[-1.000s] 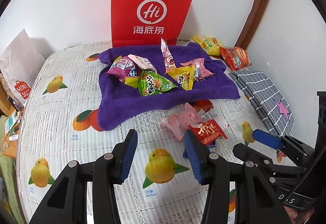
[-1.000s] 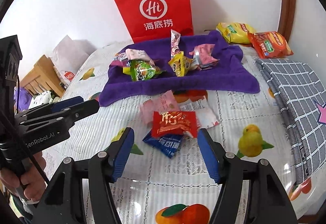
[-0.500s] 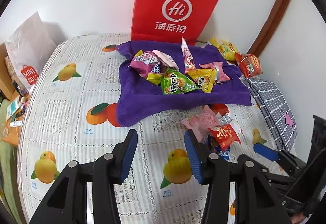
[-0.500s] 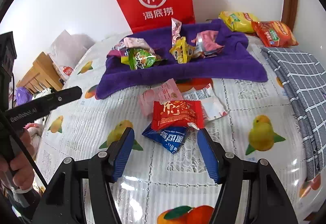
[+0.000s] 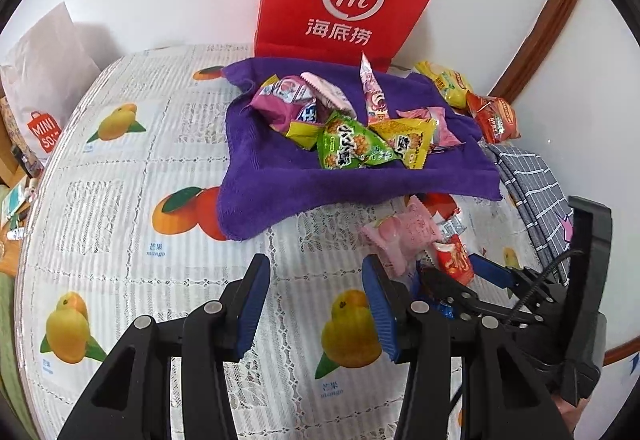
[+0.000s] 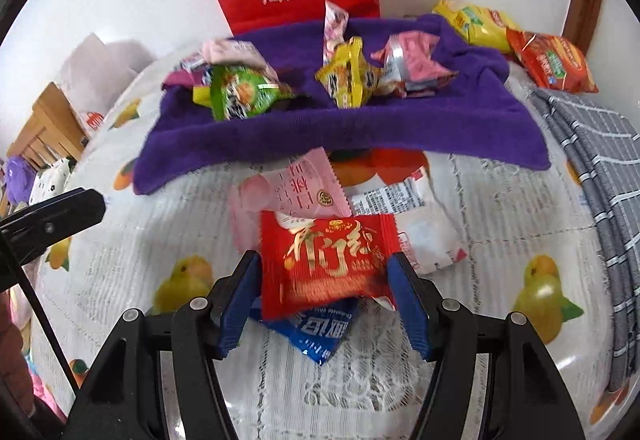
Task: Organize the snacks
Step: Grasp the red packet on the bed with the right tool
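Currently, a flat red foil snack packet with gold lettering (image 6: 330,260) is framed between the blue pads of the right gripper (image 6: 324,296), whose jaws stand about the packet's width apart, one pad at each side edge (whether the pads already press cannot be told). It lies on the fruit-printed white tablecloth (image 6: 500,320), stacked over a blue snack packet (image 6: 320,332) and overlapping a pale pink wrapper (image 6: 280,196). Beyond it, more snacks are heaped on a purple towel (image 6: 360,132). The left gripper (image 5: 316,304) is held nearby over bare cloth, its jaws moderately apart and empty. A closure here could buckle the slick packet, letting it slip out, or the blue packet underneath could be pinched along with it.
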`<state>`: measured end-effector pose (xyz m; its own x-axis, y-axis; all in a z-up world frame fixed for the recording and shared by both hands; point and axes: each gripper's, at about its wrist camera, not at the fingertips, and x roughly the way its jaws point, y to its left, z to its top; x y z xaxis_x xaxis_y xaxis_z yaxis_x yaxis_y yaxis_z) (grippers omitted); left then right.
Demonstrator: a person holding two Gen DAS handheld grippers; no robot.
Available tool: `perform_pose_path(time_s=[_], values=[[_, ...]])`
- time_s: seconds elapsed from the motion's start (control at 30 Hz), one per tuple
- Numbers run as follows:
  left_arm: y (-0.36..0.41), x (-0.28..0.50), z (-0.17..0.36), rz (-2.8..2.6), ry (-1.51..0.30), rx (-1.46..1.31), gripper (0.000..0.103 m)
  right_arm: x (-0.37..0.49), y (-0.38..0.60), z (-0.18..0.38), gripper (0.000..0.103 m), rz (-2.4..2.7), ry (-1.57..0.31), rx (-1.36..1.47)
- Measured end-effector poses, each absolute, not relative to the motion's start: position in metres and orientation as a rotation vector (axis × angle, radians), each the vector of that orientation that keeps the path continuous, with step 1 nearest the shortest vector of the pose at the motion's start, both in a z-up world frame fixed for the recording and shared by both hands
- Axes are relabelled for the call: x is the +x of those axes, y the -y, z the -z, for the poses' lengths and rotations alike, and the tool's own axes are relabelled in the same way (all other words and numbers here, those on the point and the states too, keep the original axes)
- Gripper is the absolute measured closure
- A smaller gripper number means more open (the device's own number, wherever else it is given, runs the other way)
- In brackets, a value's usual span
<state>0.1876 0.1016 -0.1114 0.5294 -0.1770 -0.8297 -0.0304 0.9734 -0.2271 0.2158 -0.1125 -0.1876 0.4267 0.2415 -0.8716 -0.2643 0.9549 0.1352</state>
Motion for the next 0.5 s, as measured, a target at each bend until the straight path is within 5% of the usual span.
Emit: perform_pose_path(time_s=[0.5], values=[[-0.102,0.183,0.118,0.097,-1.020,-0.223,0.057,0.203,0.108,0.176,0.060,-0.349,-1.030,-0.051]])
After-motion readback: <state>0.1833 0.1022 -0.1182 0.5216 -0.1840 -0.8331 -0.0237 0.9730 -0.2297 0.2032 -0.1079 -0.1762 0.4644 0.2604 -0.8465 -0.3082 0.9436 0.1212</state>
